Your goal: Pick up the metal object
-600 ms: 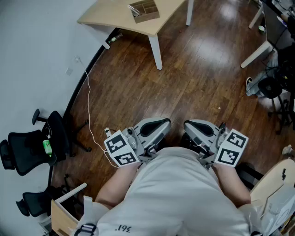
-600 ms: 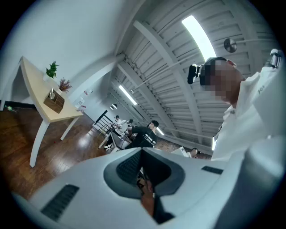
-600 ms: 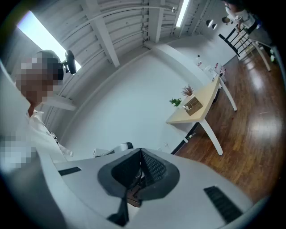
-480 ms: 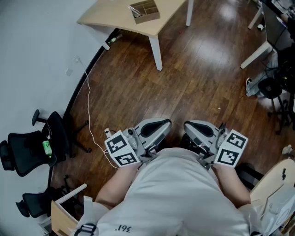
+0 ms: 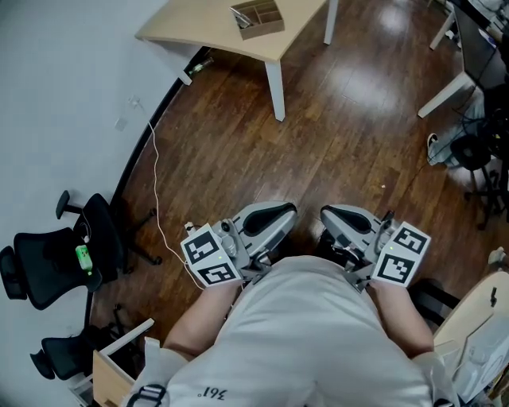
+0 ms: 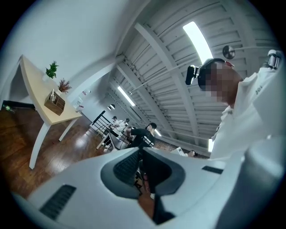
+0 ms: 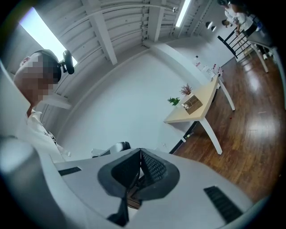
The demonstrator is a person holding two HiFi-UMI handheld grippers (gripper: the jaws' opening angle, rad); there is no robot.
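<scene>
The left tool [image 5: 278, 215] and right tool [image 5: 336, 216] are both closed and empty, side by side above the floor [image 5: 334, 135].

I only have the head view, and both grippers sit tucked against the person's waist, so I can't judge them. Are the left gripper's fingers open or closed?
Observer: The left gripper has its fingers closed together, with nothing between them.
Operator: And the other one?
Observer: The right gripper is the same: fingers together and empty.
Operator: My view cuts off the light wooden table just past the compartmented wooden box. Is anything else on it?
Observer: Yes, a small green plant and a small reddish plant stand on it, on the wall side of the box.
</scene>
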